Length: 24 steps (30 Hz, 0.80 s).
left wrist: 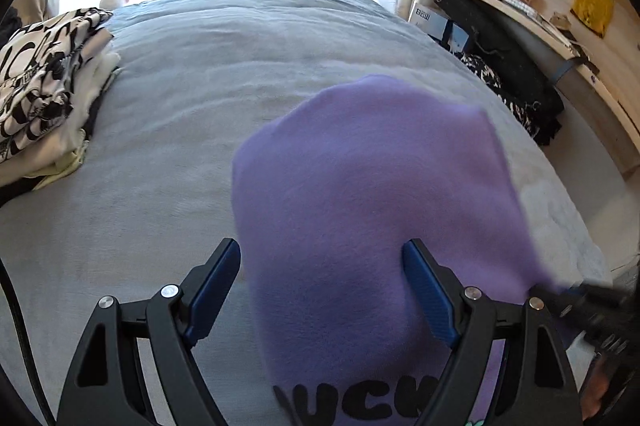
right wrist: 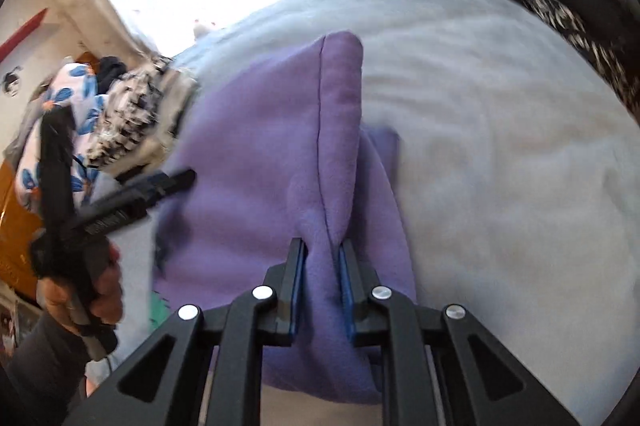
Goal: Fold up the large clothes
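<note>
the purple sweatshirt (left wrist: 360,194) lies on the grey bedspread (left wrist: 180,114), partly lifted, printed lettering towards you, so it has room to fold flat. a stack of folded clothes (left wrist: 44,86) sits well apart at the bed's left edge, likely to keep finished pieces clear of the working area. your right gripper (right wrist: 323,266) is clamped on a bunched ridge of the fleece beside a seam, holding that part up. your left gripper (left wrist: 322,286) hangs over the sweatshirt with jaws spread wide, gripping nothing, seemingly ready to take another edge.
</note>
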Tool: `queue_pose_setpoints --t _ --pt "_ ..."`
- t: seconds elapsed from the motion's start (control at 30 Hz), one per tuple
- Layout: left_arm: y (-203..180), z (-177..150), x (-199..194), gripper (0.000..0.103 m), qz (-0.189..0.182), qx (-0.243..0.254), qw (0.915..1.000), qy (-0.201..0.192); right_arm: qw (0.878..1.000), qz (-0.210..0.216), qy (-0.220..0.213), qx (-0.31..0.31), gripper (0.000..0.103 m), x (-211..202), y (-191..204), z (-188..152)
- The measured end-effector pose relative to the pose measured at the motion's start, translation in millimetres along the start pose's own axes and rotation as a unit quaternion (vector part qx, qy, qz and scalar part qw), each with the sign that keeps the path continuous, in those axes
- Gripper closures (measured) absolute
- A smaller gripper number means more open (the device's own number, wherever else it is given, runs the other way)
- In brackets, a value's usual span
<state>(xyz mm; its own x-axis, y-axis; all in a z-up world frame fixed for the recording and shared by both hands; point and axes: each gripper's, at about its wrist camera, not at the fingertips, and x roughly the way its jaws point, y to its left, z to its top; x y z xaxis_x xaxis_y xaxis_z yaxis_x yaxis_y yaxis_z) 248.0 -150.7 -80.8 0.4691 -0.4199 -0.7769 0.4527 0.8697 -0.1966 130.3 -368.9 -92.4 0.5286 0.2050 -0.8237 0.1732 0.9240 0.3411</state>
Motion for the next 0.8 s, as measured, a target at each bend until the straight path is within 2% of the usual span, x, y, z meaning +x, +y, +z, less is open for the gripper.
queue_pose_setpoints --t 0.07,0.13,0.27,0.37,0.43,0.5,0.53,0.6,0.7,0.8 --pt "-6 -7 13 0.020 -0.004 -0.001 1.0000 0.008 1.000 -0.003 0.020 0.015 0.088 29 -10 -12" --pt "-11 -12 19 0.018 0.012 0.004 0.9999 -0.005 0.999 0.000 0.015 0.030 0.087 42 -15 -18" --pt "-13 -11 13 0.018 0.024 0.003 0.9996 -0.014 1.000 -0.020 0.015 -0.004 0.082 30 1 -8" --pt "-14 -7 3 0.018 0.035 0.025 0.9989 -0.016 0.999 -0.013 0.025 -0.014 0.073 18 6 6" --pt "-13 0 -5 0.018 0.037 0.040 0.9982 -0.024 1.000 0.012 0.001 -0.007 0.066 8 6 24" --pt "-9 9 -9 0.018 0.035 0.039 0.9982 -0.031 0.999 0.023 -0.022 0.006 0.052 3 2 44" --pt "-5 15 -9 0.018 0.036 0.033 0.9983 -0.032 0.999 0.025 -0.031 0.011 0.049 5 1 53" --pt "3 26 -5 0.018 0.034 0.018 0.9988 -0.029 0.998 0.043 -0.039 0.024 0.048 12 -3 78" --pt "19 41 4 0.018 0.026 -0.011 0.9993 -0.023 0.996 0.070 -0.024 0.055 0.048 35 -6 111" --pt "32 49 15 0.018 0.010 -0.039 0.9991 -0.013 0.996 0.063 -0.012 0.059 0.048 58 -6 131"
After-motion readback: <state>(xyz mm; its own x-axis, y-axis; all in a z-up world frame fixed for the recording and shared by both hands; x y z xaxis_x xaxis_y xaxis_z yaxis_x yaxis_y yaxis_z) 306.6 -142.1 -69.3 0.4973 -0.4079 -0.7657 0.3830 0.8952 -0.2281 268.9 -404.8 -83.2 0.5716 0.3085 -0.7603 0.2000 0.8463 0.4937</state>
